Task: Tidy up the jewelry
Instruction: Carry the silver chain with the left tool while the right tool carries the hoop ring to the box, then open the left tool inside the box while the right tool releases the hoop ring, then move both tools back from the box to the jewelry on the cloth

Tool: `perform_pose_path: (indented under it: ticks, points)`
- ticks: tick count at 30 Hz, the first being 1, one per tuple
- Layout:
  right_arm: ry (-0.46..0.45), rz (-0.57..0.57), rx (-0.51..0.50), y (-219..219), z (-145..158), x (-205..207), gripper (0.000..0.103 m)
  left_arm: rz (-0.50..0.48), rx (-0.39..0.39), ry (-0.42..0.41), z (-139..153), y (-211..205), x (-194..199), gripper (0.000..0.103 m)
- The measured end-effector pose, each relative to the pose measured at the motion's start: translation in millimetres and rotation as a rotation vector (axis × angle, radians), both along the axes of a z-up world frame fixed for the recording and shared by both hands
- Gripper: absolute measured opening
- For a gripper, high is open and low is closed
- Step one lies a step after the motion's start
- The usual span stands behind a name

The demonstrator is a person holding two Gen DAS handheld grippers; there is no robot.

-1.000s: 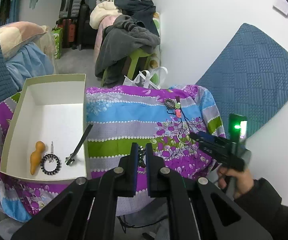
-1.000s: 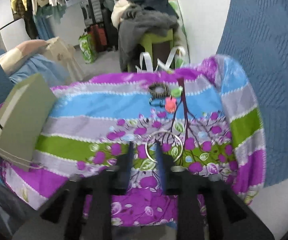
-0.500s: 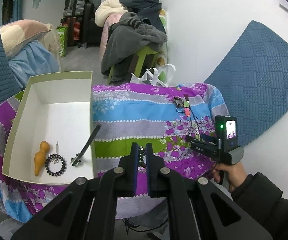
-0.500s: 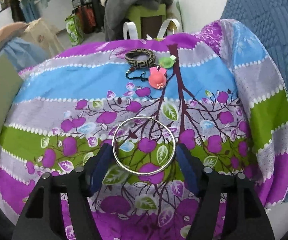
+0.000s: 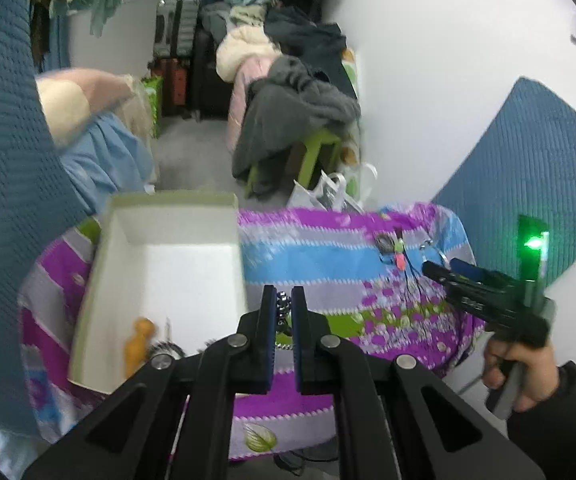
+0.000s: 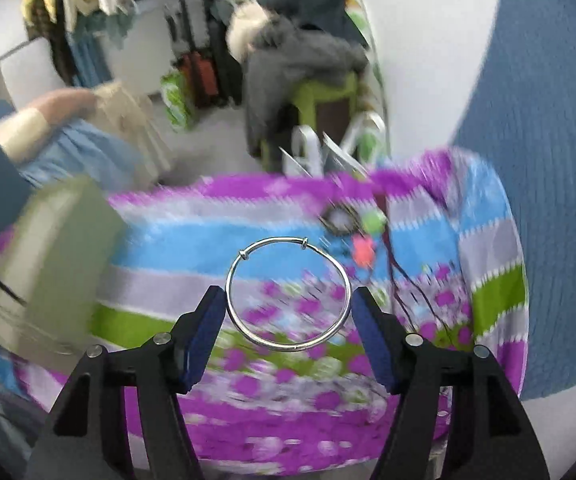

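My right gripper (image 6: 285,300) is shut on a thin silver bangle (image 6: 288,345), pinched by its sides and lifted above the flowered purple cloth (image 6: 288,420). It also shows in the left wrist view (image 5: 444,270) with the bangle (image 5: 434,246). My left gripper (image 5: 283,308) is shut on a dark bead chain (image 5: 283,304) above the cloth, right of the open white box (image 5: 167,268). The box holds an orange gourd charm (image 5: 135,342) and a dark coiled band (image 5: 165,350).
A dark patterned ring (image 6: 340,218), a green piece (image 6: 376,222) and a pink piece (image 6: 364,252) lie on the cloth's far side. The box's olive wall (image 6: 47,264) stands at left. Clothes on a green stool (image 5: 312,148) are behind.
My right gripper has closed on the bangle and lifted it off the cloth. My left gripper has moved forward over the table with the chain still in it.
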State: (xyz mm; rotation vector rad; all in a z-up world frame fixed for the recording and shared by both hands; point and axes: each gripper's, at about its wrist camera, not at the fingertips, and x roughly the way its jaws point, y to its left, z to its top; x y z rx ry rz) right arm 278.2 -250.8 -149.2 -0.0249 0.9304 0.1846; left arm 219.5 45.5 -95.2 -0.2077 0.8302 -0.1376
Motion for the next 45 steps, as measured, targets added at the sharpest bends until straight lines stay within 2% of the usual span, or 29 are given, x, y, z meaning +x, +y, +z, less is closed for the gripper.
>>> perform_pose_path:
  ticks: [7, 12, 15, 19, 30, 31, 36, 40, 44, 45]
  points:
    - [-0.103, 0.118, 0.084, 70.0, 84.3, -16.8, 0.063, 0.065, 0.029, -0.055, 31.8, 44.5, 0.6, 0.005]
    - [-0.132, 0.206, 0.142, 123.9, 110.4, -26.9, 0.063, 0.115, 0.044, -0.053, 32.9, 79.0, -2.1, 0.005]
    - [-0.115, 0.255, 0.178, 153.5, 108.2, -28.3, 0.063, 0.14, 0.044, -0.043, 28.2, 94.7, -4.0, 0.005]
    - [-0.069, 0.308, 0.193, 189.2, 90.5, -32.8, 0.063, 0.166, 0.042, -0.014, 11.1, 112.4, -6.4, 0.005]
    - [0.025, 0.42, 0.093, 247.9, 35.2, -60.4, 0.061, 0.19, 0.009, 0.114, -58.8, 127.9, -14.5, 0.006]
    - [0.031, 0.424, 0.087, 249.0, 31.3, -60.2, 0.058, 0.192, 0.004, 0.119, -61.9, 129.2, -15.3, 0.006]
    - [0.051, 0.415, 0.08, 246.7, 23.2, -60.1, 0.057, 0.194, -0.043, 0.151, -69.4, 132.6, -15.5, 0.007]
    - [0.014, 0.387, 0.093, 230.2, 36.2, -59.7, 0.057, 0.191, -0.021, 0.165, -59.8, 121.8, -12.2, 0.007]
    - [-0.047, 0.347, 0.107, 202.6, 57.7, -62.0, 0.057, 0.143, 0.001, 0.118, -42.3, 93.4, -9.3, 0.008]
    - [-0.061, 0.335, 0.11, 194.8, 62.7, -62.1, 0.058, 0.131, 0.015, 0.103, -38.3, 81.7, -7.0, 0.011]
